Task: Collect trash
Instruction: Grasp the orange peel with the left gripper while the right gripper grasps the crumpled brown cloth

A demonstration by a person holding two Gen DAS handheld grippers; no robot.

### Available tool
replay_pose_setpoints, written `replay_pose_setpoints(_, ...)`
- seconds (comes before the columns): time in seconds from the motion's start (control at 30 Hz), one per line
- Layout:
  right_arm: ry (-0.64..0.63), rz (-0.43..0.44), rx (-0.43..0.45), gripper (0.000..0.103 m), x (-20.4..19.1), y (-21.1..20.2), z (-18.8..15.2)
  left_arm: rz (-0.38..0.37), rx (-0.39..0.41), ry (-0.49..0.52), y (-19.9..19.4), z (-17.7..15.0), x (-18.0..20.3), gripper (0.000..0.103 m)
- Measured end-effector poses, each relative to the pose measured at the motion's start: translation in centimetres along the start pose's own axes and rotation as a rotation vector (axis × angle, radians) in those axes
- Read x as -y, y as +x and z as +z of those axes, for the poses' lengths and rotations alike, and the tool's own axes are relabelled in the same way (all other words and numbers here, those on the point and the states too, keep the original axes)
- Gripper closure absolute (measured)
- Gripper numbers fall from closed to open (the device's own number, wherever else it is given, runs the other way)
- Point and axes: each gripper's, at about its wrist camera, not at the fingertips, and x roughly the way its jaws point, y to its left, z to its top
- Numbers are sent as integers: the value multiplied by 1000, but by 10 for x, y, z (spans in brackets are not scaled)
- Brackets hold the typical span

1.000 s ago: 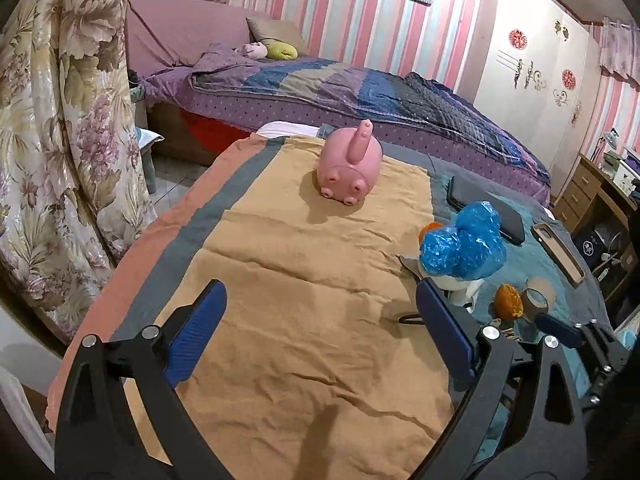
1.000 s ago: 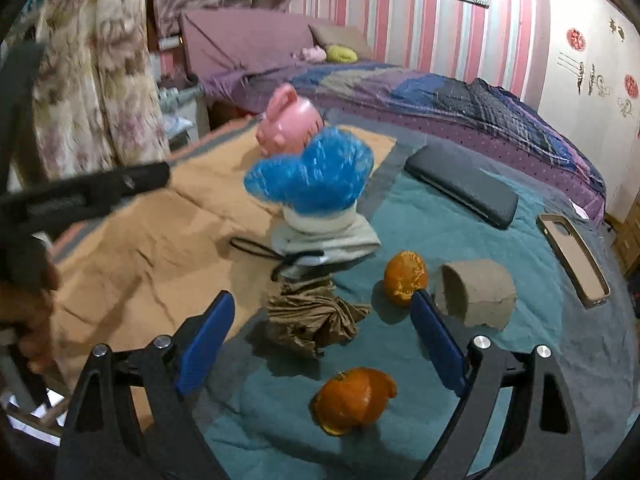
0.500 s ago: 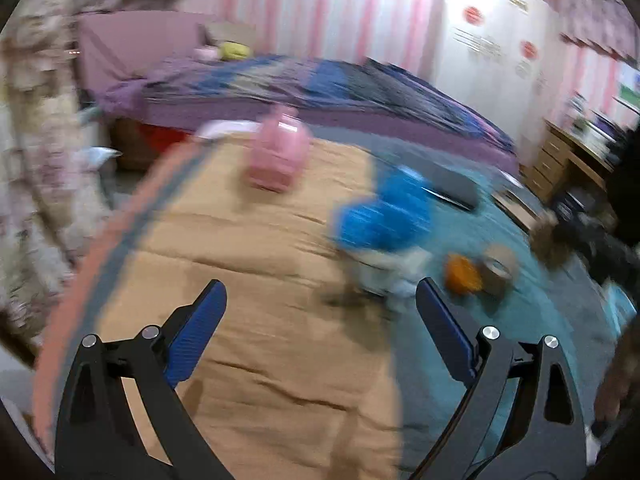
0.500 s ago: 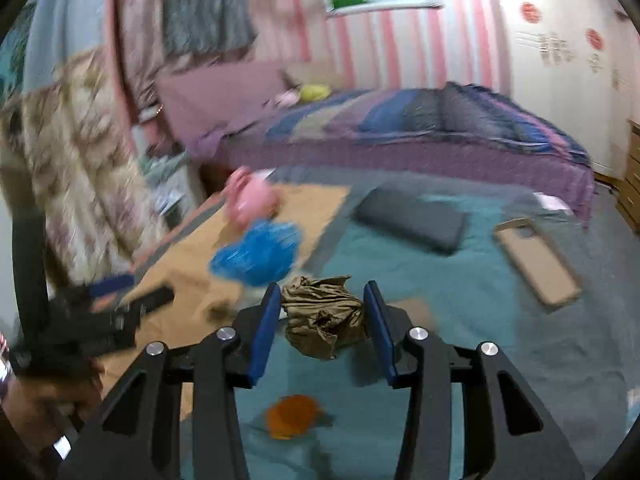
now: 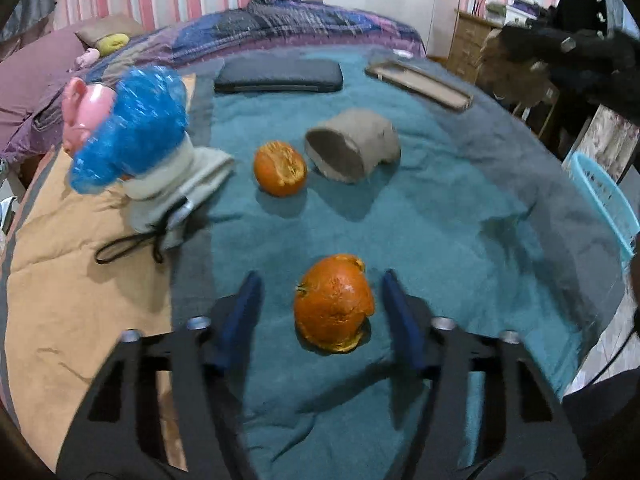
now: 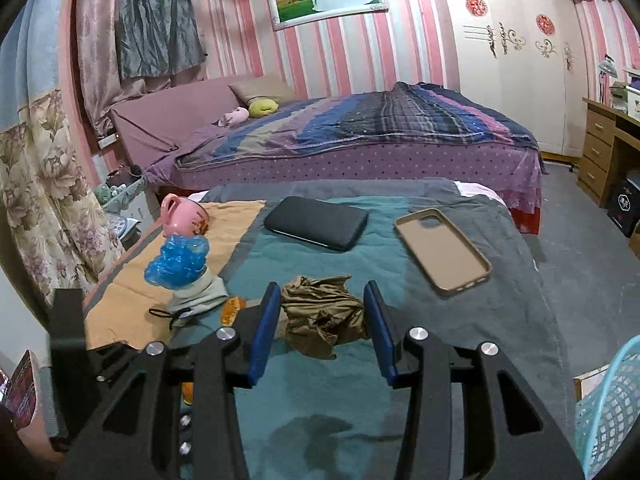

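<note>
The right tongs [image 6: 322, 322] are clamping a crumpled brown paper [image 6: 322, 320] while the left tongs [image 5: 320, 312] are standing apart around an orange peel [image 5: 334, 304] near the table's [image 5: 460, 220] front edge, no writing readable.

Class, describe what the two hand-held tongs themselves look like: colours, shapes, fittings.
Both the left tongs and right tongs share one build: matte black slotted frames forking into two arms, round silver bolts at the joints, and flat blue pads lining each finger. No cables or sleeves show.
</note>
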Motion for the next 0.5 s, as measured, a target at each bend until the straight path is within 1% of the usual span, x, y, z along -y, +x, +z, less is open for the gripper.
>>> replay_pose_setpoints(0.03, -9, -1, 6, 60, 1, -5, 0, -1, 1, 4, 0, 1, 1, 62)
replay_pose_setpoints(0.07, -12, -3, 8, 60, 2, -7, -1, -2, 1, 4, -1, 2, 1, 73)
replay_pose_setpoints(0.1, -15, -4, 13, 60, 3, -10, -1, -6, 8, -3, -5, 4, 0, 76)
replay_pose_setpoints(0.17, -17, -5, 23, 60, 5, -16, -1, -13, 29, -15, -12, 6, -2, 77)
replay_pose_setpoints(0.27, -10, -27, 49, 60, 9, -27, 0, -1, 90, -48, -27, 14, -7, 77)
replay_pose_setpoints(0.33, 2, -34, 60, 60, 11, -34, -1, -8, 115, -73, -35, 17, -11, 77)
replay_pose_setpoints(0.4, 22, -47, 86, 60, 13, -46, 0, -22, 146, -94, -43, 24, -15, 77)
replay_pose_setpoints(0.5, 13, -67, 118, 60, 14, -62, 1, -17, 188, -109, -53, 30, -14, 77)
